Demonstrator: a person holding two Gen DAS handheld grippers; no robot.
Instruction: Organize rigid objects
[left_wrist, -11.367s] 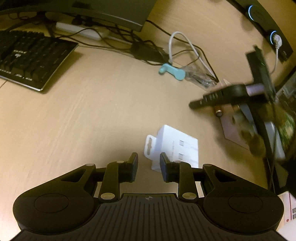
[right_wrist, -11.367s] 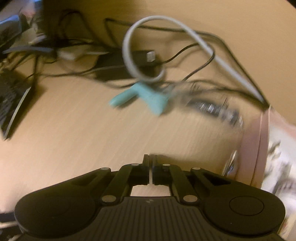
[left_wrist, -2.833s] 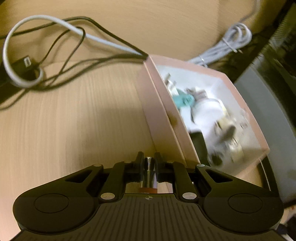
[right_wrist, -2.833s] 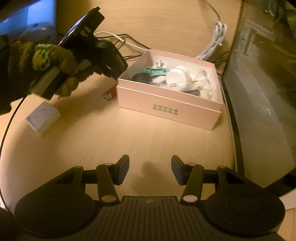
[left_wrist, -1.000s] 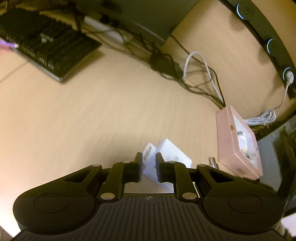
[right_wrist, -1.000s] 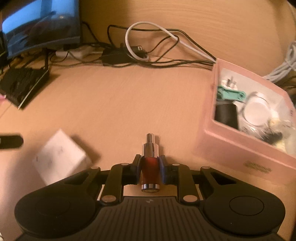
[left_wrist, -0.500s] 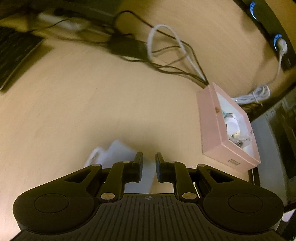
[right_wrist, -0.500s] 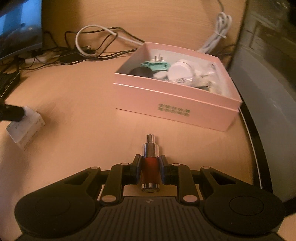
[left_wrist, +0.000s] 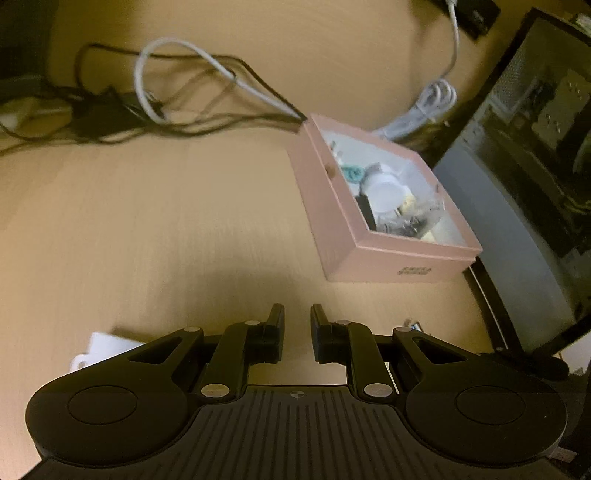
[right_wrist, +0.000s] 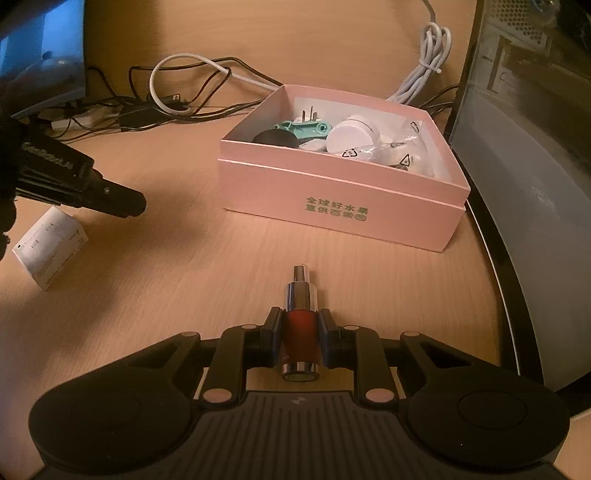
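Right now my right gripper (right_wrist: 300, 334) is clamped across the red barrel of a small cylindrical piece with chrome ends (right_wrist: 300, 325), nose aimed at the open pink box (right_wrist: 332, 199) so I can carry it over the near wall and drop it among the plug, white round case and teal bracket already inside. My left gripper (left_wrist: 297, 332) hangs with its jaws slightly apart and nothing between them, near the small white carton (right_wrist: 50, 247) lying on the worktop (right_wrist: 177, 258) well left of the box, which I judge is next to be collected.
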